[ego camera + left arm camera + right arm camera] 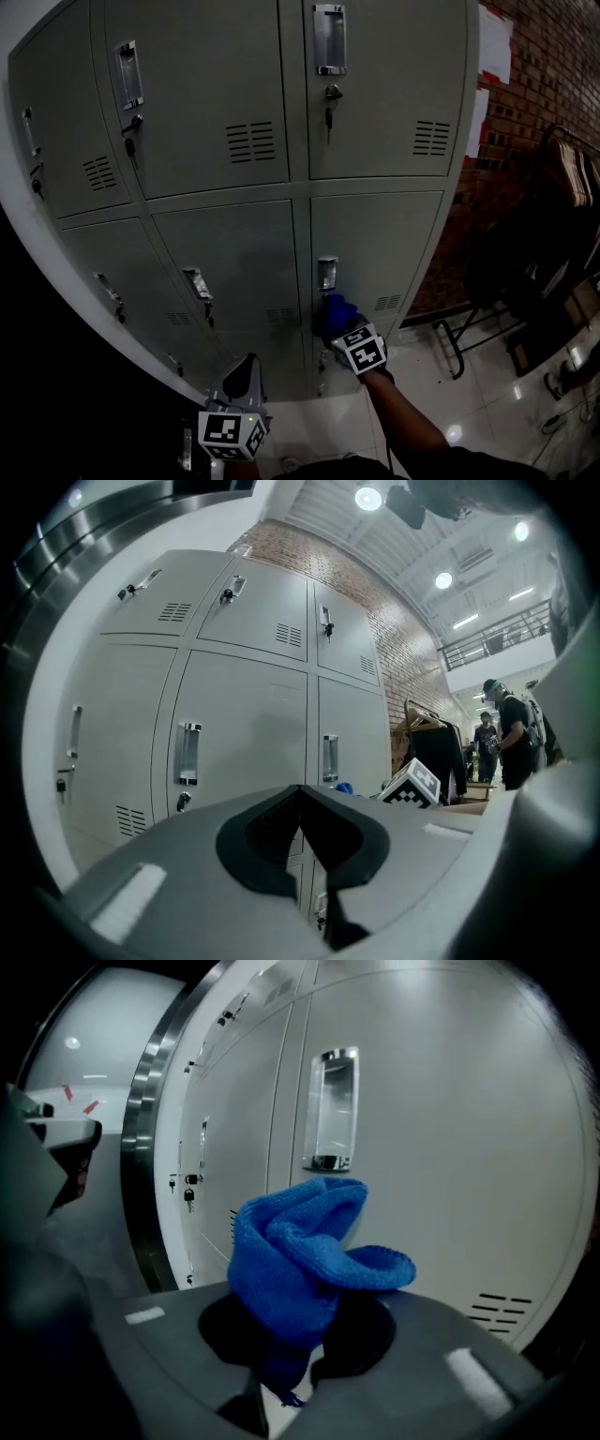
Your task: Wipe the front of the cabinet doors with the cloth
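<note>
A grey metal cabinet [244,141] with several doors fills the head view. My right gripper [339,330] is shut on a bunched blue cloth [302,1258], held close to the lower right door [375,248], just below its handle [326,273]. In the right gripper view the cloth stands in front of that handle [333,1110]; I cannot tell if it touches the door. My left gripper [246,375] hangs lower and to the left, away from the doors, shut with nothing in it. Its own view shows the closed jaws [302,836] and the cloth's edge [344,787].
A brick wall [534,112] stands right of the cabinet, with a clothes rack [567,178] of dark garments and a chair frame [459,337]. The floor [441,403] is glossy white tile. People [511,733] stand far off in the left gripper view.
</note>
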Demonstrator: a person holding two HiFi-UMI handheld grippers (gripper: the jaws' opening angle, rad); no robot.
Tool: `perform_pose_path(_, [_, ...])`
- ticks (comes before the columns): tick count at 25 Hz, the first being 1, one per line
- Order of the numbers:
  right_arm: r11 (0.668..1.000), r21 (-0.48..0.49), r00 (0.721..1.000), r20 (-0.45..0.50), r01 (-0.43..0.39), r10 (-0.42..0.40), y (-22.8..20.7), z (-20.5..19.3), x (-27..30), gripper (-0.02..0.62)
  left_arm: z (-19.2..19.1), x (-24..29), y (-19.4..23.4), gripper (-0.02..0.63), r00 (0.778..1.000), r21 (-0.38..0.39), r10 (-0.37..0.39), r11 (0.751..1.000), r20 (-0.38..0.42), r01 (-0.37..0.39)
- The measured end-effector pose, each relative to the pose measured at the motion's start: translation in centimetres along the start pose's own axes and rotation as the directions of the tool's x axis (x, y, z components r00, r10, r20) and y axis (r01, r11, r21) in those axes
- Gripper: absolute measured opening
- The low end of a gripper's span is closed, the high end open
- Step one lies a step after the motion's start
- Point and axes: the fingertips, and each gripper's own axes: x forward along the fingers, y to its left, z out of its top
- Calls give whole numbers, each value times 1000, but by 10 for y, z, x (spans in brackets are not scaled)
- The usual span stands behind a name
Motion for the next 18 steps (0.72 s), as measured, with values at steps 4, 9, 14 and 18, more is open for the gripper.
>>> perform_pose_path(4, [999,-4,997,73,33,-33,4,-4,-39,91,5,3,-4,11,1000,-3,-11,1000,-3,11])
perform_pose_path(9, [990,6,971,196,142,-141,-10,-9,-98,92,4,9,-13,11,999,-3,-38,999,-5,38])
perform_pose_path(14, [981,9,953,235,194,-190,-21,13,-155,92,7,15,-26,11,997,-17,-77,997,1,77])
perform_pose_path(18, [975,64,918,327,214,-223,-24,39,-191,92,14,19,-35,12,996,-16,-94,995,10,94])
